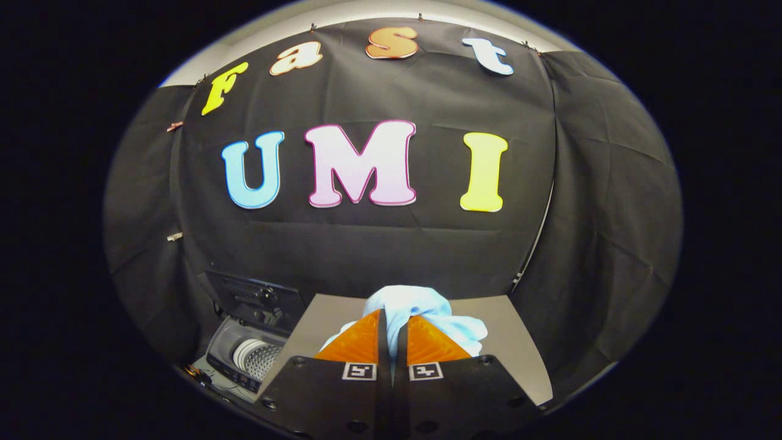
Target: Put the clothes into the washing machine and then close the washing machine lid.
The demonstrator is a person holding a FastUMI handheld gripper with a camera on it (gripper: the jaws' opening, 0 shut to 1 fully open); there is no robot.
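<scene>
I see my hand-held gripper (392, 318) clamped on the light blue clothes (421, 308), both fingers pinching the bundle so that it bulges out just ahead of the tips and to their right, above the bench (519, 342). The washing machine (247, 357) sits low to the left beside the bench, its lid (253, 296) standing open and the perforated drum exposed.

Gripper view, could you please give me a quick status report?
Gripper shut on light blue cloth, held above table. Washing machine beside it, lid open, drum visible. Nothing in the way.
</scene>
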